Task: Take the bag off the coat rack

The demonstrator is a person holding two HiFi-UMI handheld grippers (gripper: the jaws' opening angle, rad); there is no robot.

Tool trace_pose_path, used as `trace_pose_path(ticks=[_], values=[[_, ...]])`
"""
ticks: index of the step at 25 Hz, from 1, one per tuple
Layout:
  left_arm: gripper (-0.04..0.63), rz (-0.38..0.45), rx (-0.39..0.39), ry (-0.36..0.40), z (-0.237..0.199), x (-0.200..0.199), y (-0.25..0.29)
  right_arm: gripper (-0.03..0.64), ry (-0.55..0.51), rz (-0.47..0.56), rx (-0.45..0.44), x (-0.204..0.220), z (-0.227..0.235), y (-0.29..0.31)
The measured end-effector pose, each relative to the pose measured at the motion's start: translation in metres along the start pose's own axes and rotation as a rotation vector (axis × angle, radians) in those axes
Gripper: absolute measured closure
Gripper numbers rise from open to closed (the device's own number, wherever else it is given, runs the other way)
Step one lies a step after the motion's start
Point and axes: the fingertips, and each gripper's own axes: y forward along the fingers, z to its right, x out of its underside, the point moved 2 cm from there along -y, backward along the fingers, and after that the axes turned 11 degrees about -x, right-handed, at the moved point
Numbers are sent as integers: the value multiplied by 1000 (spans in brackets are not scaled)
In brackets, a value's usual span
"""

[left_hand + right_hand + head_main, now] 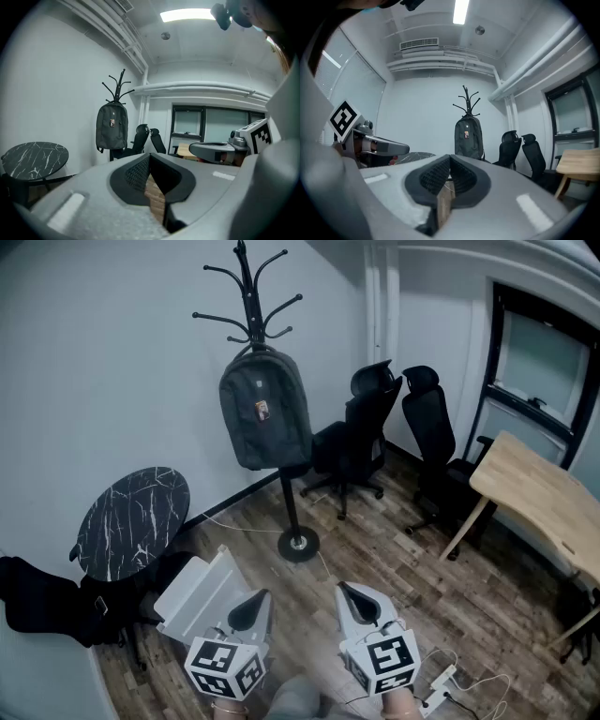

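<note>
A dark grey backpack (pixel 265 409) hangs from the black coat rack (pixel 249 296) against the white wall; it also shows in the left gripper view as the backpack (pixel 111 126) and in the right gripper view as the backpack (pixel 468 138). My left gripper (pixel 255 607) and right gripper (pixel 354 599) are held low at the bottom of the head view, well short of the rack. Both are shut with nothing between the jaws. The left gripper (pixel 150 157) and the right gripper (pixel 449 159) point toward the bag.
The rack's round base (pixel 298 544) stands on the wood floor. A round black marble table (pixel 131 521) is at the left, two black office chairs (pixel 361 432) behind the rack, a wooden desk (pixel 539 498) at the right. A power strip (pixel 439 682) lies by my right.
</note>
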Motion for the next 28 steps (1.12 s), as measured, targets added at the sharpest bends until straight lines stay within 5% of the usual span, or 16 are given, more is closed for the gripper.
trace_pose_path(ticks=[12,28], values=[[586,28,28,-38,-31,-19,37,615,56,4,-18,-6,7,47],[585,40,115,0,-104,-42,119,615,-27,-44,46,-13,28,165]])
